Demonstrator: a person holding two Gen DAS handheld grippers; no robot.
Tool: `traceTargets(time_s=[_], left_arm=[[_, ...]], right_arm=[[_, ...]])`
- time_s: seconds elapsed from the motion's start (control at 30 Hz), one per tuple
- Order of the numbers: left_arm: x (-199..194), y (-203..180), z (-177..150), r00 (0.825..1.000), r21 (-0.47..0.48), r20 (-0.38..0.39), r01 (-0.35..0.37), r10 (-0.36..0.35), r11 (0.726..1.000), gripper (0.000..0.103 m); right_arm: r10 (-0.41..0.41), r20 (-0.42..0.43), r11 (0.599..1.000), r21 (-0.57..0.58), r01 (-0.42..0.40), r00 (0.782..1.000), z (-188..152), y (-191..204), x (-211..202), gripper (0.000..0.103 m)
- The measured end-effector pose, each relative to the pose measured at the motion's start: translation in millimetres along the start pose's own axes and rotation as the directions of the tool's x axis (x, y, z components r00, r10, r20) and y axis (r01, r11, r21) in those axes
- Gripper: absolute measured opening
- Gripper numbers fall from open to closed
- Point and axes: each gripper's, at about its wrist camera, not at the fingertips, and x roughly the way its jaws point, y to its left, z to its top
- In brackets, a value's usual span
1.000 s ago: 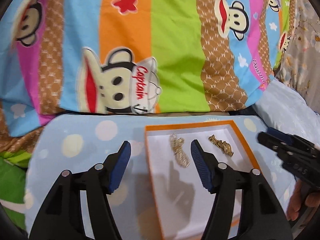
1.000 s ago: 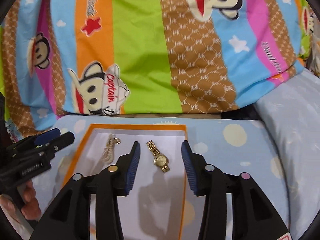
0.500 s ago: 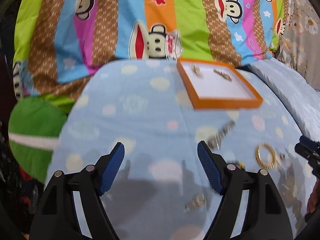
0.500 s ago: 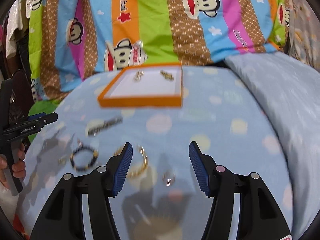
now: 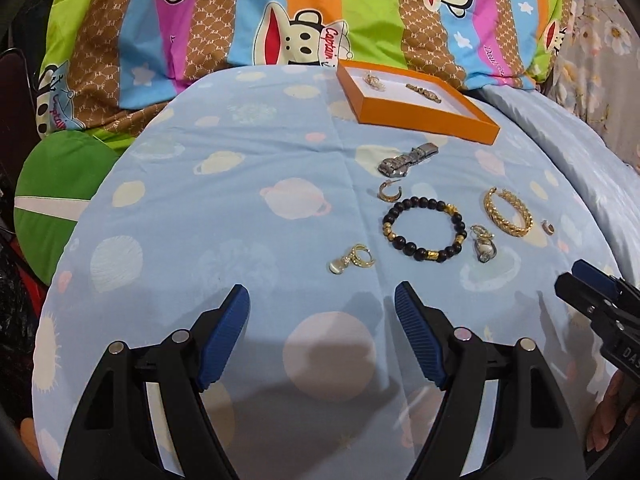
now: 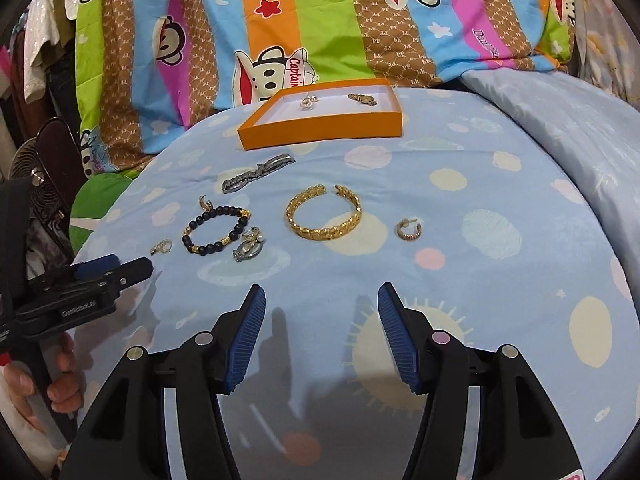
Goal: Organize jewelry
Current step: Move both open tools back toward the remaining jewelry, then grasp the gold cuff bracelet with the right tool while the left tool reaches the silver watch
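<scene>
Loose jewelry lies on the blue bed sheet (image 5: 248,184): a bead bracelet (image 5: 424,228), a gold bangle (image 6: 324,212), a silver watch (image 5: 406,160) and earrings. Beyond it stands an orange tray (image 6: 320,124) holding two pieces. Nearer, the left gripper (image 5: 322,312) and right gripper (image 6: 320,308) have their fingers spread, empty, having just opened wider.

We see bare bed sheet (image 6: 460,264) near us and at the left; ahead, scattered jewelry (image 6: 324,214) crowds the middle, and the orange tray (image 6: 320,128) blocks the far side.
</scene>
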Motion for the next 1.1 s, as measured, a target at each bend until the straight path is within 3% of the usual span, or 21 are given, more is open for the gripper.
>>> traceTargets(time_s=[0.2, 0.43, 0.8, 0.87, 0.97, 1.1], left_arm=[[-0.3, 1.4, 0.0, 1.0, -0.009, 0.007, -0.01, 0.01, 1.0, 0.073], [0.2, 1.8, -0.4, 1.0, -0.013, 0.005, -0.008, 0.008, 1.0, 0.073], [3.9, 4.0, 1.3, 1.0, -0.021, -0.008, 0.009, -0.009, 1.0, 0.073], [3.8, 3.8, 1.4, 1.0, -0.02, -0.005, 0.009, -0.009, 1.0, 0.073], [3.8, 3.8, 1.3, 1.0, -0.021, -0.007, 0.01, -0.01, 1.0, 0.073], [3.6, 3.7, 1.2, 1.0, -0.02, -0.005, 0.008, -0.008, 1.0, 0.073]], right_arm=[[-0.062, 0.016, 0.998, -0.011, 0.062, 0.998, 23.4, 7.0, 16.5, 0.061], [-0.115, -0.022, 0.993, -0.031, 0.114, 0.993, 37.8, 13.4, 43.9, 0.064], [-0.112, -0.081, 0.994, 0.0, 0.112, 0.99, 42.9, 9.2, 64.4, 0.064], [-0.112, -0.085, 0.994, -0.001, 0.113, 0.99, 43.2, 9.2, 65.9, 0.063], [-0.108, -0.082, 0.994, 0.0, 0.109, 0.991, 42.8, 8.8, 65.3, 0.053], [-0.101, -0.078, 0.995, 0.006, 0.102, 0.992, 42.5, 7.1, 64.8, 0.052]])
